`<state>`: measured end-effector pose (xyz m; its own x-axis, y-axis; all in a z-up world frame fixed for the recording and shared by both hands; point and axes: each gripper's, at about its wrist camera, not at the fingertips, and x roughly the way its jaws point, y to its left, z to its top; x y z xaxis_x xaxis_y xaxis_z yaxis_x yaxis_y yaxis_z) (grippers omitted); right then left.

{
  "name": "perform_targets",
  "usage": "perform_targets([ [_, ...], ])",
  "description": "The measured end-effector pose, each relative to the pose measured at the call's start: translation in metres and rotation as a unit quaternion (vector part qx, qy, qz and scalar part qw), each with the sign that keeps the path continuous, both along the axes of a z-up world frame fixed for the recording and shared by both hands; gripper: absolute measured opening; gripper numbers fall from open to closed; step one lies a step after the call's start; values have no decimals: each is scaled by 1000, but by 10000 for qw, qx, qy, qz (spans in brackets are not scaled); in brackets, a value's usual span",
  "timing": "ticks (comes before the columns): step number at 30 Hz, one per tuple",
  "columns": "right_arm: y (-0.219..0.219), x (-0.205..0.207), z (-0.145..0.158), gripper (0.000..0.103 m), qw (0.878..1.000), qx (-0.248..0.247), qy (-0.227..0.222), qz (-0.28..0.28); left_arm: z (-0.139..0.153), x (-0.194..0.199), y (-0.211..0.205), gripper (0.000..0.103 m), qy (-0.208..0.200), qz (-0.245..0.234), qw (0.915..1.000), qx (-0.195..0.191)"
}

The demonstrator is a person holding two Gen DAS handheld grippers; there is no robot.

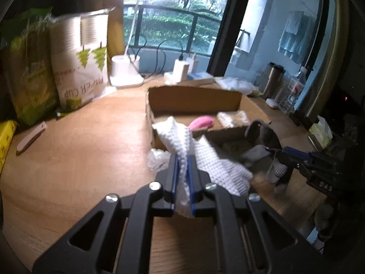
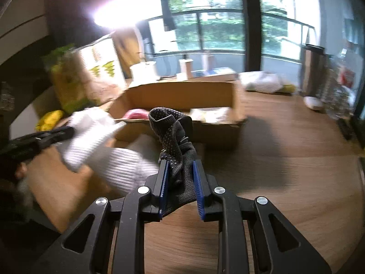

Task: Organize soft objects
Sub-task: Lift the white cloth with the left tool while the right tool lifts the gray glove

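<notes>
Left gripper [image 1: 183,159]: black, blue-padded jaws pressed tight on a white waffle-textured cloth [image 1: 194,150]. The cloth rises out of the jaws, one peak standing up, a broad flap drooping to the right over the near wall of the box. Held clear of the wooden bench [image 1: 91,148].

Right gripper [image 2: 180,166]: jaws drawn in narrow, both blue pads against a dark grey knitted sock with small pale dots [image 2: 173,137]. The sock stands up out of the jaws, its cuff folded over at the top, the lower end bunched between the pads. In the left wrist view this sock [image 1: 262,134] hangs in front of the box's right end.

Open brown cardboard box [image 1: 194,105]: sits at mid-bench, toward the far edge by the window. Inside, a pink rounded soft item [image 1: 202,122] lies beside a pale crinkly packet [image 1: 232,117]. Just off the box's near left corner, a crumpled clear plastic wrapper [image 1: 157,158] rests on the bench.

Left edge of bench: a white paper-cup sleeve pack with green tree prints [image 1: 79,64] upright beside a green printed bag [image 1: 29,73]. A small flat white folded object [image 1: 32,138] lies near them. Far edge: the white base of a desk lamp [image 1: 126,73], a white charger block [image 1: 181,69]. Right wrist view heavily motion-blurred.
</notes>
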<state>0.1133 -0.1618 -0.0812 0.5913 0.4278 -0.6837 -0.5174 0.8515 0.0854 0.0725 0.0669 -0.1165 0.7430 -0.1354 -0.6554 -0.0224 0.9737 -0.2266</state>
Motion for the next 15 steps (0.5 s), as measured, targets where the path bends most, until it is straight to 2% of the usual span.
perform_targets([
  [6, 52, -1, -16, 23, 9979, -74, 208, 601, -16, -7, 7, 8, 171, 65, 9998, 24],
  [15, 77, 4, -47, 23, 9959, -440, 523, 600, -28, -18, 46, 8, 264, 383, 9988, 124],
])
